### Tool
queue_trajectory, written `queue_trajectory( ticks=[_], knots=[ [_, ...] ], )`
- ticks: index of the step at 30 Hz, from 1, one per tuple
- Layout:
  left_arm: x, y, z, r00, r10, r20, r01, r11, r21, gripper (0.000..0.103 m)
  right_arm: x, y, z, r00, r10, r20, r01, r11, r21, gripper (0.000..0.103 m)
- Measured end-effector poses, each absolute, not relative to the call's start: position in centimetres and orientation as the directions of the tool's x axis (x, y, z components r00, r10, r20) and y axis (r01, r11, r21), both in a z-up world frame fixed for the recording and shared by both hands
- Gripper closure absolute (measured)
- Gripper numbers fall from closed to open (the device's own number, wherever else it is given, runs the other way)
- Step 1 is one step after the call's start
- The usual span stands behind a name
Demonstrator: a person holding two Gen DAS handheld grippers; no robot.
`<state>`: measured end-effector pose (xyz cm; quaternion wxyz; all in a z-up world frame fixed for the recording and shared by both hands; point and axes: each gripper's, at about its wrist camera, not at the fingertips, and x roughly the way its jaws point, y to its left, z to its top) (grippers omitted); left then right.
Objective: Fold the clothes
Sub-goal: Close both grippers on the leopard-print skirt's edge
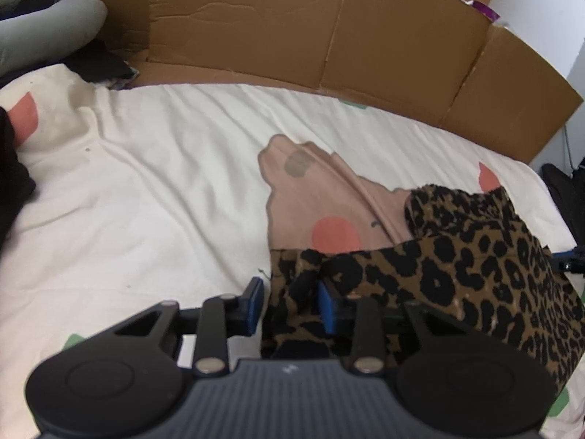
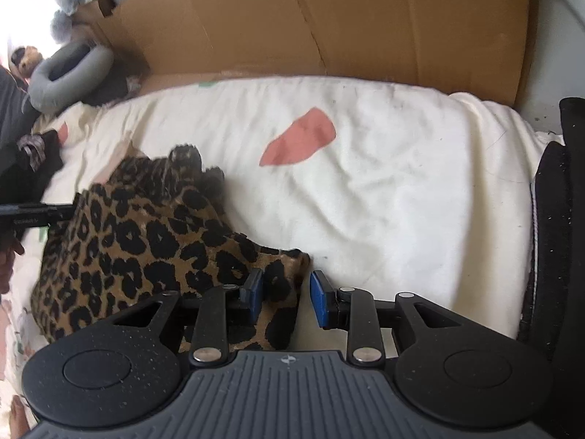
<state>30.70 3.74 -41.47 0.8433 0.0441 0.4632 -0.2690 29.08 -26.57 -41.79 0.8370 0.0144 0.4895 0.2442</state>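
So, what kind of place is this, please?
Most likely a bedroom. The leopard-print garment lies on a bed with a cream sheet, flattened cardboard stands along its far side, and a grey cushion ring sits at one end.

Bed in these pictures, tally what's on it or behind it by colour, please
Leopard-print garment: 1
Cream bedsheet: 1
Brown cardboard: 1
Grey ring cushion: 1
Total: 4
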Motion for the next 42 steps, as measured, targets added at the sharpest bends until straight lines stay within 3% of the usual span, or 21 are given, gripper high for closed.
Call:
queue_trajectory(
  ticks=[8, 13, 17, 21, 42],
  knots=[
    [31.1, 3.2, -41.6, 0.421, -0.404, -0.812, 0.505, 0.848, -0.160, 0.067, 29.6, -25.6, -42.2, 0.387, 0.408, -0.827, -0.418, 0.877, 0.237, 0.066],
    [31.5, 3.0, -41.8, 0.416, -0.407, -0.813, 0.500, 0.849, -0.168, 0.066, 29.5, -25.5, -42.1, 0.379, 0.428, -0.820, -0.443, 0.862, 0.246, 0.087],
    [31.4, 3.0, -41.8, 0.418, -0.406, -0.813, 0.498, 0.851, -0.169, 0.070, 29.2, -25.5, -41.4, 0.394, 0.431, -0.812, -0.446, 0.862, 0.242, 0.096],
    [31.2, 3.4, -41.3, 0.438, -0.412, -0.799, 0.489, 0.855, -0.172, 0.094, 29.0, -26.0, -40.6, 0.420, 0.437, -0.795, -0.433, 0.867, 0.248, 0.098],
    [28.0, 6.6, -32.8, 0.614, -0.452, -0.647, 0.442, 0.876, -0.192, 0.095, 26.1, -28.2, -33.6, 0.561, 0.494, -0.664, -0.425, 0.860, 0.281, 0.100]
  ],
)
